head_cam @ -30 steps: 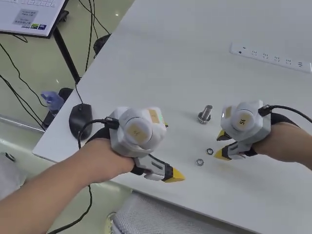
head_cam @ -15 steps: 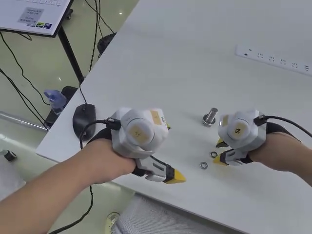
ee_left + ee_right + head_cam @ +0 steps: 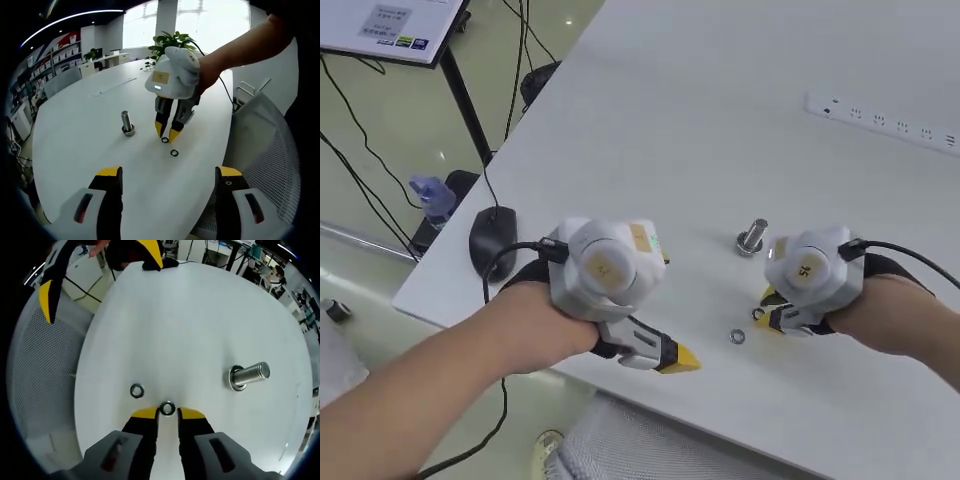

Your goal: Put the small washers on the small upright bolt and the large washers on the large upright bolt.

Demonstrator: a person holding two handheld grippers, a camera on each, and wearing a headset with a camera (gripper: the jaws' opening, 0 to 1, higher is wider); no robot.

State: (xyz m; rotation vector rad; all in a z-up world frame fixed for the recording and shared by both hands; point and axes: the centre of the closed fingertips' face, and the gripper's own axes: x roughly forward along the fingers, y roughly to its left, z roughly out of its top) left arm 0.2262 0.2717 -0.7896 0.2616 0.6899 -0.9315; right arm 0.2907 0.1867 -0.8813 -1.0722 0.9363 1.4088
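Washer (image 3: 167,408) straddled by right gripper (image 3: 168,415), jaws narrowly parted; second washer (image 3: 137,390) beside, upright bolt (image 3: 247,375) near (open table (image 3: 200,315) beyond); left gripper (image 3: 167,172) spread wide by its near edge.

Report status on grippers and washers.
Left gripper open. Right gripper open, tips flanking one washer; second washer beside it. Bolt upright, path clear.

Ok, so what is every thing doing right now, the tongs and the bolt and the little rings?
Left tongs: open wide, holding nothing.
Right tongs: tips nearly together, either side of the first washer; cannot tell if pinching it.
First washer: lying flat on the table.
Second washer: flat on the table, loose, apart from the first.
Bolt: standing upright on the table.
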